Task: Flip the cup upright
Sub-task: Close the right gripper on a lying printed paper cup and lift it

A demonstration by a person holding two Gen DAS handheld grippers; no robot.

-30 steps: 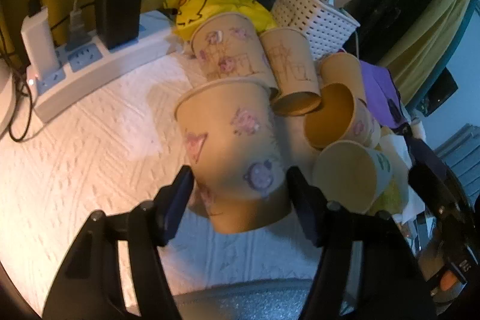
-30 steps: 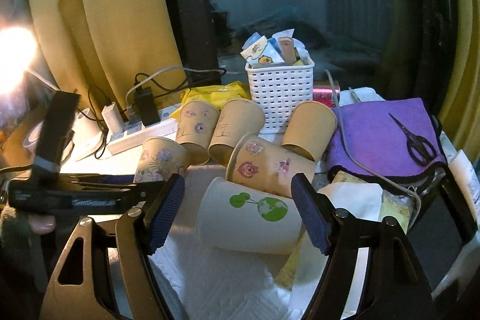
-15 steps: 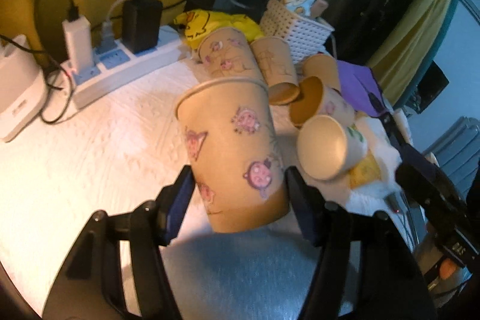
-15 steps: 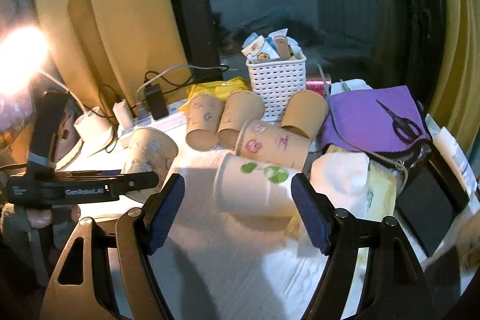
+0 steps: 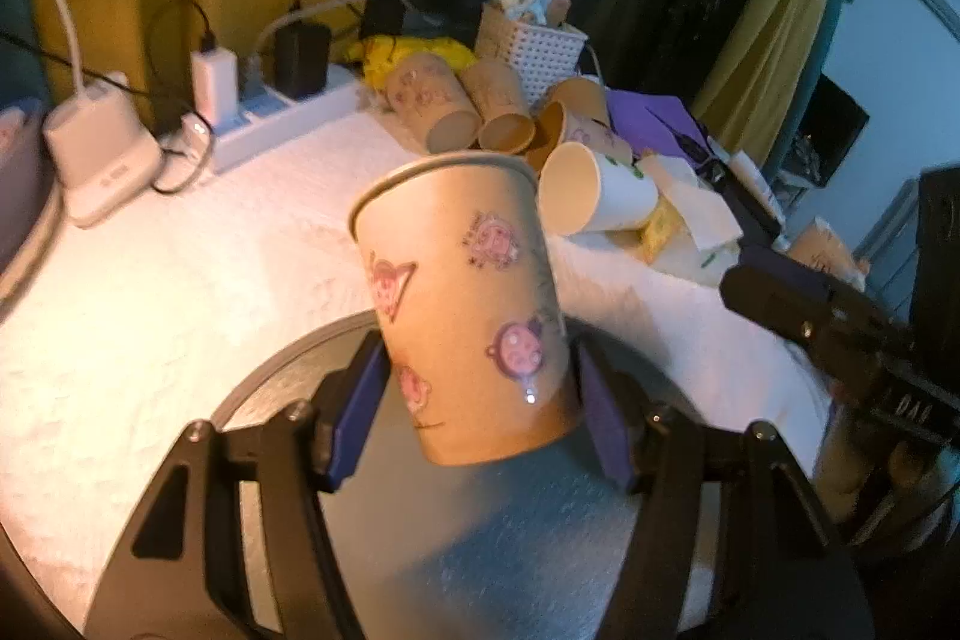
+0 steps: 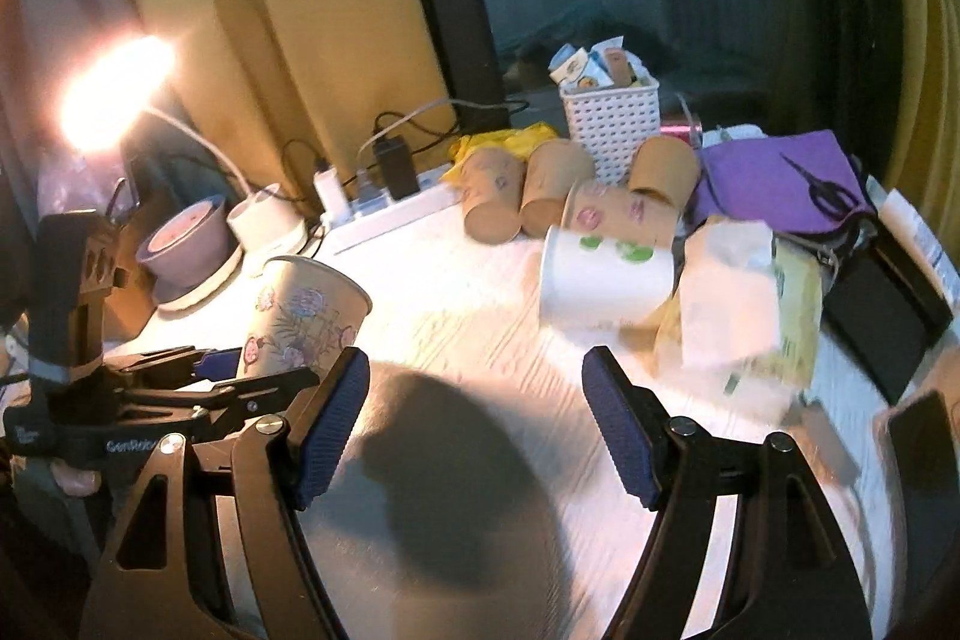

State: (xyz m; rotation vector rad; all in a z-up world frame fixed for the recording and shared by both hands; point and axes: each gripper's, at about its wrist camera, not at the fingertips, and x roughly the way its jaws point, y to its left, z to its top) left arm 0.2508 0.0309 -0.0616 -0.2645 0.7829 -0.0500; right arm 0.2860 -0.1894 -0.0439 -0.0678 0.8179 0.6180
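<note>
My left gripper [image 5: 480,418] is shut on a tan paper cup [image 5: 462,304] with pink stickers. The cup is held mouth up, a little tilted, above a round grey tray [image 5: 516,538]. The same cup [image 6: 303,316] shows in the right wrist view, between the left gripper's fingers at the left. My right gripper [image 6: 474,424] is open and empty, above the grey tray [image 6: 456,520]. Several cups lie on their sides at the back: a white cup with green print [image 6: 603,280] and tan cups [image 6: 498,196].
A white power strip [image 5: 276,124] with chargers, a white basket [image 6: 609,124], a purple cloth with scissors [image 6: 780,184], crumpled paper [image 6: 732,304] and a lit lamp [image 6: 114,94] stand around the white tablecloth. A pink bowl [image 6: 186,238] is at the left.
My left gripper has lifted the cup back from the pile to above the grey tray. My right gripper has drawn back too, so the pile looks farther away.
</note>
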